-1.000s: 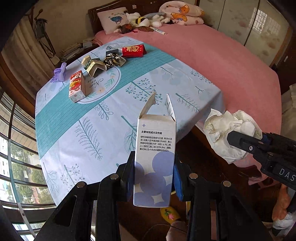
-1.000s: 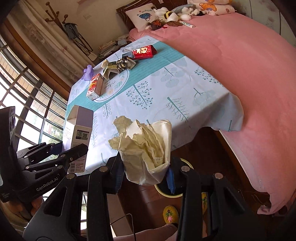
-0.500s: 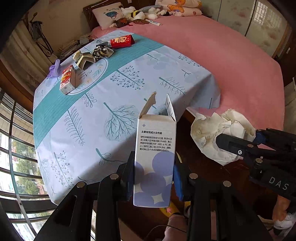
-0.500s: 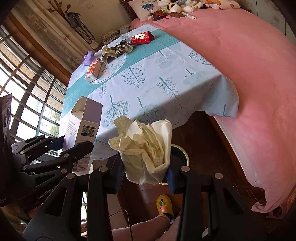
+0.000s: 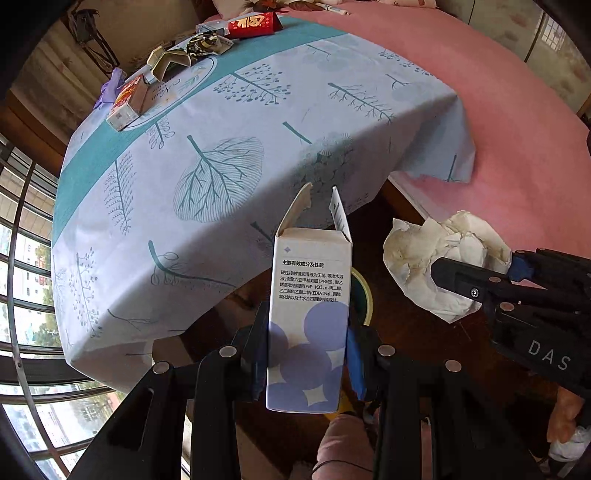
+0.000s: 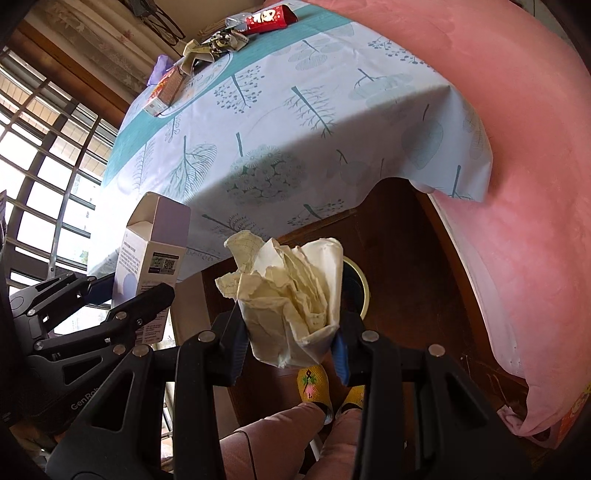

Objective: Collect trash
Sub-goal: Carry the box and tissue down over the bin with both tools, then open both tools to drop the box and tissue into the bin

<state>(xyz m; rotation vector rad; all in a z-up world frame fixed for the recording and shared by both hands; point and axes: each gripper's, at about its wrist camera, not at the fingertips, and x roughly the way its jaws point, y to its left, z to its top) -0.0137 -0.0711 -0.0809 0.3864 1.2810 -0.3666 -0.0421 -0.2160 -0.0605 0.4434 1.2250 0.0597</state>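
Note:
My left gripper [image 5: 304, 363] is shut on a white and lilac carton [image 5: 308, 314] with its top flaps open, held upright below the table's edge. To its right, my right gripper [image 6: 291, 349] is shut on a crumpled wad of white paper [image 6: 291, 291], seen from the side in the left wrist view as the wad of paper [image 5: 436, 262]. A round bin with a yellow rim [image 6: 360, 286] stands on the dark wood floor just behind both loads, mostly hidden by them; the bin's rim [image 5: 364, 295] peeks out beside the carton.
The table with a leaf-print cloth [image 5: 221, 147] carries a red and yellow box [image 5: 127, 101], folded card pieces [image 5: 168, 61], a crumpled wrapper [image 5: 205, 42] and a red packet [image 5: 253, 24] at its far end. A pink bed [image 6: 498, 129] lies right. A person's legs and yellow slippers [image 6: 314, 384] are below.
Both grippers have sunk from above the tabletop to below its edge, carrying the carton and the paper wad. The floor and the bin have come into view beneath them.

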